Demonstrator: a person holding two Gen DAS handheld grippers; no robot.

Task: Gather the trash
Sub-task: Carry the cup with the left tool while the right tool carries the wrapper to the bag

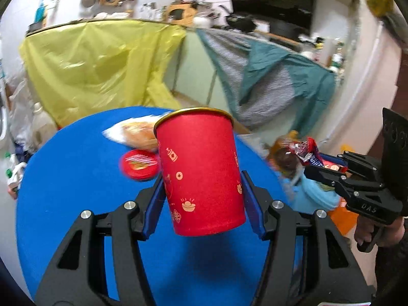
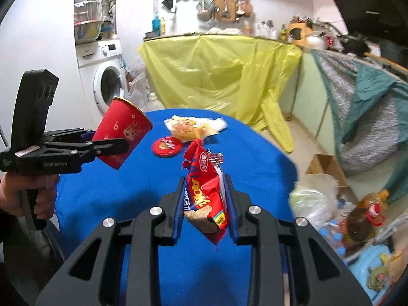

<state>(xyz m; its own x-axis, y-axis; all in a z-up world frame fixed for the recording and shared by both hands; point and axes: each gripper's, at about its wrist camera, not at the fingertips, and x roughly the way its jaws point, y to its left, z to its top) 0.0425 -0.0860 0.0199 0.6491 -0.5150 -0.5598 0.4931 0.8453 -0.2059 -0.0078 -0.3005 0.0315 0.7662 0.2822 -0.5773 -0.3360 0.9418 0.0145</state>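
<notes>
1. Gripping a red paper cup by its sides, the left gripper holds it tilted above the blue table.
2. Right gripper is clamped on a red snack wrapper (biscuit showing), held off the table.
3. Red lid and a plastic food bag lie on the table beyond.
</notes>
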